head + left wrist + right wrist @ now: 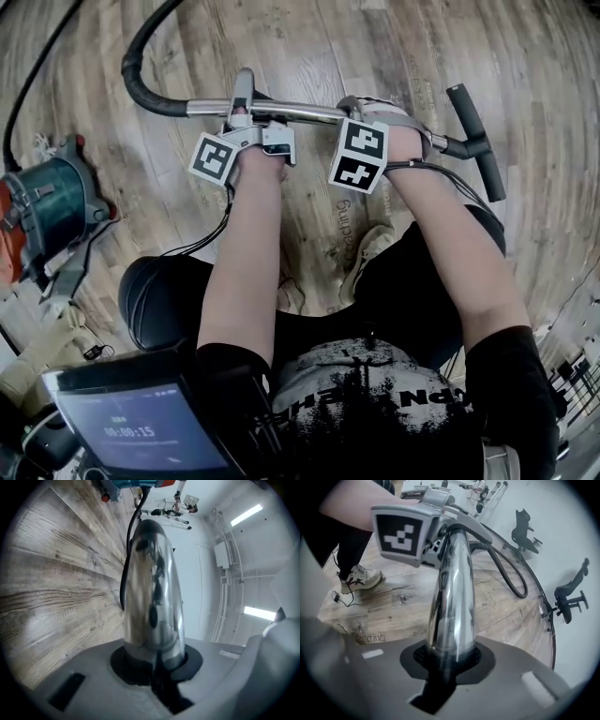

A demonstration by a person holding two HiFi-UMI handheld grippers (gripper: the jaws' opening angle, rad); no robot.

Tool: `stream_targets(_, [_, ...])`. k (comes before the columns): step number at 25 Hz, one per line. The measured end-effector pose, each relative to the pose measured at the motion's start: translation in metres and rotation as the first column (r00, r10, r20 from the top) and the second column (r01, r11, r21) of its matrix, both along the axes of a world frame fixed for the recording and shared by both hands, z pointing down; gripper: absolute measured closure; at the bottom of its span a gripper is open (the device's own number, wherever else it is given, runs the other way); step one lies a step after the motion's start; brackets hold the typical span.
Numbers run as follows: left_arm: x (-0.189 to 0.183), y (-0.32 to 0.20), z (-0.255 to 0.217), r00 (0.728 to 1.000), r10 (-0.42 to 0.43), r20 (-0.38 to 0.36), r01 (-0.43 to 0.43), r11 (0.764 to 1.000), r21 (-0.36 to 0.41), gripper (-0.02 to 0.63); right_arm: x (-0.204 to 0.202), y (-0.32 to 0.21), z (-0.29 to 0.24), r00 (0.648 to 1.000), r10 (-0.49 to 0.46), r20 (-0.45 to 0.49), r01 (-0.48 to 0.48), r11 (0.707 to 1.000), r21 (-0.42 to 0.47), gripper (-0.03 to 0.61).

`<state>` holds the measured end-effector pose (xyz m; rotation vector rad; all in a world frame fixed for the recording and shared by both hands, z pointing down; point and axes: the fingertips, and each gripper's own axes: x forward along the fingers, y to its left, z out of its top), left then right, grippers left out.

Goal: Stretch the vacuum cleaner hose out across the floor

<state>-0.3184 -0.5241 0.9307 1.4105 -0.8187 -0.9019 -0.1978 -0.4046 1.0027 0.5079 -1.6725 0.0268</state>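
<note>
Both tools clamp the chrome tube
Left tool and right tool grip it side by side above the floor for a steady pull; its black hose curves away.

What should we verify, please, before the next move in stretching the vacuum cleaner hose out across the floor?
1. Left gripper has its jaws closed on the chrome tube: ok.
2. Right gripper has its jaws closed on the same tube: ok.
3. Black hose is joined to the tube's end: ok.
4. Hose lies stretched out straight: not ok; it bends in a curve beside the tube.
5. Rest of the hose is free of snags: cannot tell; it runs off the top edge of the head view.
6. Vacuum cleaner body sits on the floor, apart from the tube: ok.
</note>
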Motion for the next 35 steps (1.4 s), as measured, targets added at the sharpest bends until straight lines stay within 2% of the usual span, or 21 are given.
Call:
stream_targets(3, [-0.011, -0.011, -0.015, 1.000, -0.006, 0.014, 0.006, 0.999, 0.040, 0.574, -0.006, 0.000, -0.004, 0.999, 0.023, 0.041, -0.023, 1.000, -0.012, 0.494])
stream_targets(11, [-0.015, -0.017, -0.042, 0.998, 0.008, 0.065, -0.012, 0.997, 0.072, 0.574, -0.017, -0.008, -0.021, 0.995, 0.034, 0.096, -0.034, 0.999, -0.004, 0.494])
stream_targets(17, [-0.015, -0.026, -0.107, 0.994, 0.042, 0.097, -0.051, 0.994, 0.098, 0.574, -0.026, -0.016, -0.079, 0.990, 0.053, 0.127, -0.056, 0.998, 0.013, 0.492])
stream_targets(23, [-0.012, -0.012, -0.222, 0.990, 0.074, 0.119, -0.082, 0.995, 0.064, 0.574, -0.030, 0.007, -0.190, 0.984, 0.080, 0.162, -0.077, 0.997, -0.025, 0.492])
stream_targets(28, [0.002, 0.014, -0.347, 0.986, 0.109, 0.124, -0.115, 0.992, 0.050, 0.571, -0.026, 0.039, -0.314, 0.974, 0.102, 0.202, -0.091, 0.994, -0.066, 0.491])
stream_targets(32, [0.021, 0.036, -0.461, 0.979, 0.141, 0.145, -0.154, 0.985, 0.079, 0.568, -0.017, 0.066, -0.423, 0.956, 0.131, 0.264, -0.103, 0.988, -0.116, 0.491])
stream_targets(35, [0.042, 0.059, -0.545, 0.978, 0.161, 0.133, -0.177, 0.976, 0.122, 0.569, -0.006, 0.095, -0.503, 0.932, 0.161, 0.326, -0.106, 0.978, -0.180, 0.491])
